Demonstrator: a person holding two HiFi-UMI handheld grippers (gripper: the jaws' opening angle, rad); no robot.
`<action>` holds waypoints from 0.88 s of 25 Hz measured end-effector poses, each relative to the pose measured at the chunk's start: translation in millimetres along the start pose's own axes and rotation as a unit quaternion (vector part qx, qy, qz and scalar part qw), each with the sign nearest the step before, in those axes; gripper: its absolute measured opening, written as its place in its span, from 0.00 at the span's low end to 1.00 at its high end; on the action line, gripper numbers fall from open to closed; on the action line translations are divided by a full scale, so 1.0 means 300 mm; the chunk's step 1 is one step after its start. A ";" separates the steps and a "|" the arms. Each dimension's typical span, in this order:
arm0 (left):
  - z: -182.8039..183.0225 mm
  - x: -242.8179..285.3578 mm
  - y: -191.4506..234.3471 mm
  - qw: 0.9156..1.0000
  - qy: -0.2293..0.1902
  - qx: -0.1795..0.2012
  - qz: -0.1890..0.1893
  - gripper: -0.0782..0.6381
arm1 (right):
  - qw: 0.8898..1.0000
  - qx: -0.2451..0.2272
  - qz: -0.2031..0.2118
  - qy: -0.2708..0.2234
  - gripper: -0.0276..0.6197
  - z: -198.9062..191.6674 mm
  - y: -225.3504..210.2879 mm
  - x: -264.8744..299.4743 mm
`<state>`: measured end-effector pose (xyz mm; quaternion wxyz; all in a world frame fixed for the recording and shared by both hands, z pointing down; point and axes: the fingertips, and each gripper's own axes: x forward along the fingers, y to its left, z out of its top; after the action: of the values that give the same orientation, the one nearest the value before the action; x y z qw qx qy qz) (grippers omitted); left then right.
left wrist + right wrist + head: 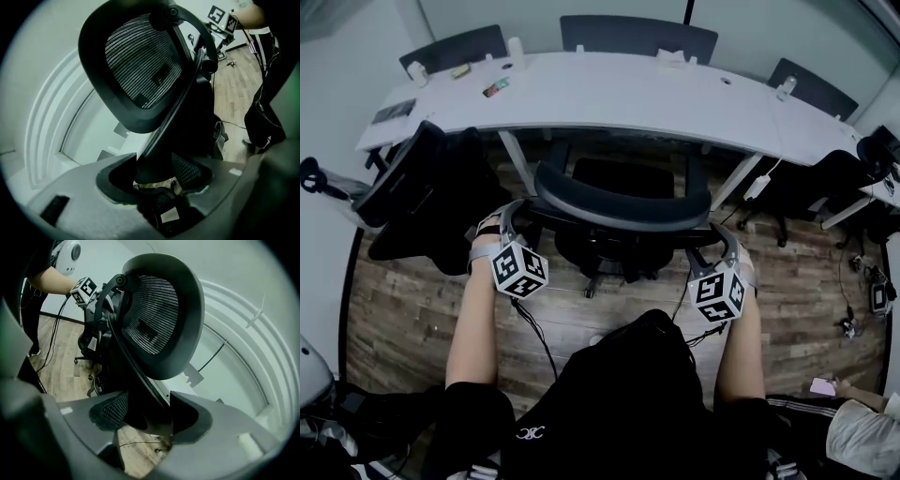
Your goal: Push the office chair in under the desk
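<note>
- The person wears black. A small white logo sits at about 7 o'clock on the dark clothing, too small to read.
- The left gripper and the right gripper each carry a cube with black-and-white square markers. The markers are patterns only, with no words to read.
- In the left gripper view, the left gripper has its jaws clamped on the dark frame edge of the office chair. The mesh back rises toward 12 o'clock. A pale sticker below the jaws is unreadable.
- In the right gripper view, the right gripper is likewise closed on the frame of the office chair. The left gripper shows at 10 o'clock.
- From the head view, the office chair stands straight ahead of the person. The left gripper holds its backrest at 9 o'clock and the right at 3 o'clock.
- The chair stands on a wooden floor. Its seat lies at the near edge of the desk, which is at 12 o'clock from the backrest.
- A second black chair stands at 10 o'clock, beside the desk's left end.
- Small items lie on the desk at 11 o'clock, with any print on them too small to read.
- More dark chairs stand beyond the desk at 12 o'clock.
</note>
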<state>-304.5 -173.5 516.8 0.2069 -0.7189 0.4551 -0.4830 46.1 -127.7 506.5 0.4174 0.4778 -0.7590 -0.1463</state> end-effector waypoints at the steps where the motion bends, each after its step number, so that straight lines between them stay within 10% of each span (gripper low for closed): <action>1: 0.003 0.001 0.000 1.000 -0.001 -0.002 0.002 0.45 | 1.000 -0.002 -0.003 0.002 0.48 -0.002 -0.007 0.008; 22: 0.093 0.187 0.078 1.000 0.000 -0.017 0.010 0.45 | 0.999 0.001 -0.031 0.019 0.50 -0.015 -0.188 0.229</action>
<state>-283.8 -237.1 515.4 0.1998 -0.7177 0.4702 -0.4731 70.3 -213.3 508.2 0.4264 0.5038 -0.7362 -0.1493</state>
